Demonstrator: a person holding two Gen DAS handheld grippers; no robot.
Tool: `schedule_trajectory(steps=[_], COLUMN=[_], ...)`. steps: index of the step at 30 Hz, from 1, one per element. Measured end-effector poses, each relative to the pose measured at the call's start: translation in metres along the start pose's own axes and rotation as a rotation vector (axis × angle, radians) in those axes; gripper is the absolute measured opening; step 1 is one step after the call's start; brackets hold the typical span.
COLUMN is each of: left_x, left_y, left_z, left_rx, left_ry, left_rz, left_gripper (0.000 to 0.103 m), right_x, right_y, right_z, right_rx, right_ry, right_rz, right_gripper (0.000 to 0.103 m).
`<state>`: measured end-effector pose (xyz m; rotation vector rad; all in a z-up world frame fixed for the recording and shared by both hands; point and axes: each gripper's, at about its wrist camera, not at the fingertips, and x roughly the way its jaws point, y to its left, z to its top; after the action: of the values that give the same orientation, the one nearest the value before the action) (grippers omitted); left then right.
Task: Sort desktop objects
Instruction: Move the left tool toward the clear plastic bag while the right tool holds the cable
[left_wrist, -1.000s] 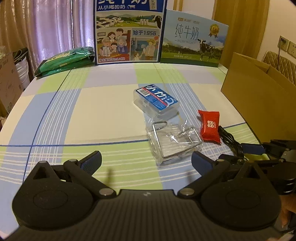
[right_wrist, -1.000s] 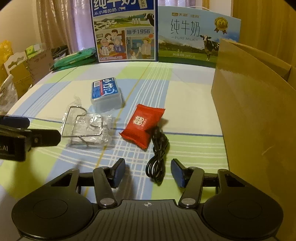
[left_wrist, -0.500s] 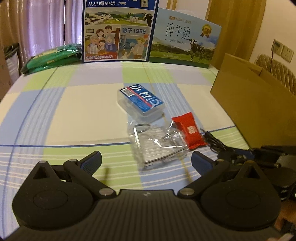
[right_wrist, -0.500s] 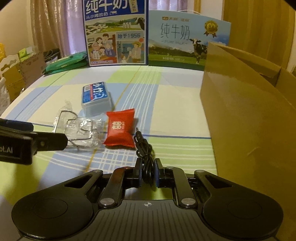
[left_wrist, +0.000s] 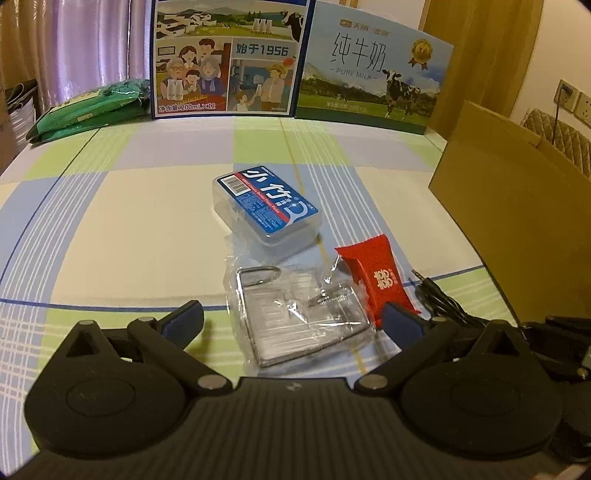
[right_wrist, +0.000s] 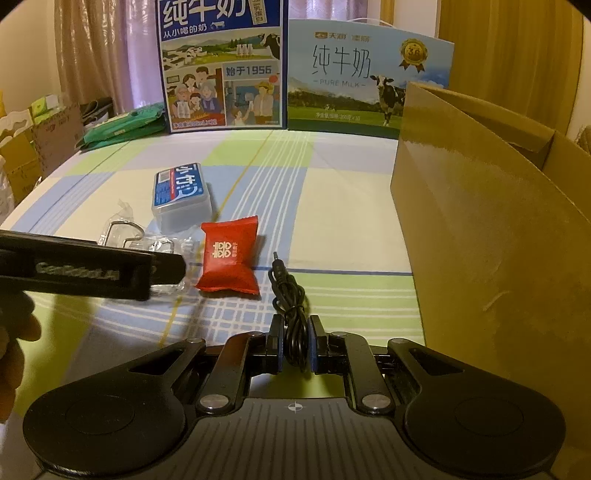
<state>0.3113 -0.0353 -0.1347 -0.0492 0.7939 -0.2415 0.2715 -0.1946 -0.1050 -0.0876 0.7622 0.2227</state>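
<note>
Right wrist view: the right gripper (right_wrist: 295, 345) has its jaws pinching the coiled black cable (right_wrist: 291, 295), whose plug end lies ahead of them on the tablecloth. Left gripper (left_wrist: 291, 321) jaws are spread wide, with the clear bag of metal hooks (left_wrist: 295, 317) lying between them.

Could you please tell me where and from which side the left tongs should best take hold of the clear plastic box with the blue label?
Probably across the short sides of the clear plastic box with the blue label, from above. It lies flat, label up, its long axis skewed to the open left tongs, so they likely need turning. The crinkled clear bag holding a wire clip touches its near edge, so a low approach risks snagging.
</note>
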Motion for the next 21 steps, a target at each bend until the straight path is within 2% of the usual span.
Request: schedule_trajectory(steps=[2,5,7,12,19,21], left_x=[0.004,0.007,0.006,-0.010,-0.061,-0.077], left_y=[-0.002,-0.004,-0.003,0.000,-0.006,-0.011], left_z=[0.001,0.000,-0.001,-0.006,-0.038,-0.053], left_rx=[0.005,0.012,0.007,0.008,0.088,0.129], left_ry=[0.005,0.013,0.021,0.061,0.165,0.171], left_rz=[0.004,-0.001,-0.009,0.011,-0.084,-0.085], left_gripper=[0.097,0.090,0.075,0.074,0.074,0.075], right_x=[0.000,0.001,0.000,-0.011,-0.051,-0.063], right_y=[0.000,0.001,0.002,0.003,0.014,0.016], right_z=[-0.001,-0.001,-0.002,-0.006,-0.036,-0.046], right_rx=[-0.002,-0.004,-0.007,-0.005,-0.006,0.001], right_ry=[0.003,0.009,0.008,0.007,0.027,0.031], right_rz=[0.002,0.002,0.003,0.010,0.031,0.037], right_gripper=[0.010,0.010,0.009,0.009,0.010,0.010])
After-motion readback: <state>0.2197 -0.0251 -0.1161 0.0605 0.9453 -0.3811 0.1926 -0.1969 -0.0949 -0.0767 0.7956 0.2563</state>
